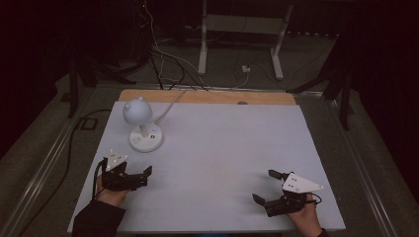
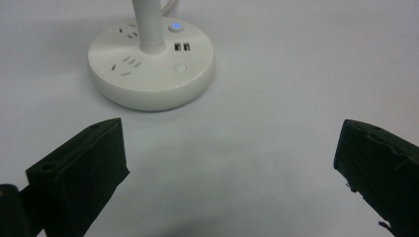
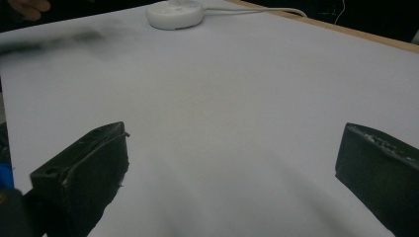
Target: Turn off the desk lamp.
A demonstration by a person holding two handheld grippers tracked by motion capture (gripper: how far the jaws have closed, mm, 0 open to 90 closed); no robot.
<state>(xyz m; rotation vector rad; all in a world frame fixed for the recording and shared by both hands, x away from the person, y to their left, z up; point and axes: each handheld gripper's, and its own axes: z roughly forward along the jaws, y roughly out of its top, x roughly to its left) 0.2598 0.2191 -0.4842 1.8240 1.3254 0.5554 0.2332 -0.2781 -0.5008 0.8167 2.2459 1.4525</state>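
A white desk lamp stands at the table's back left, with a round head [image 1: 137, 111] on a stalk. Its disc base [image 1: 146, 138] carries sockets, two USB ports and a lit blue button [image 2: 174, 26]. My left gripper [image 1: 146, 177] lies just in front of the base, jaws wide open and nothing between them. In the left gripper view the base [image 2: 150, 69] sits a short way ahead of that gripper [image 2: 231, 143]. My right gripper [image 1: 264, 186] rests open and empty near the front right. In its own view, that gripper [image 3: 232, 143] faces bare table, with the lamp base [image 3: 174, 14] far off.
The white table top [image 1: 227, 148] has a wooden strip [image 1: 207, 96] along its far edge. The lamp's white cable [image 3: 257, 10] runs off the back. Beyond the table are floor cables [image 1: 163, 64] and a white stand [image 1: 242, 24]. A hand [image 3: 27, 6] is at the right gripper view's top left.
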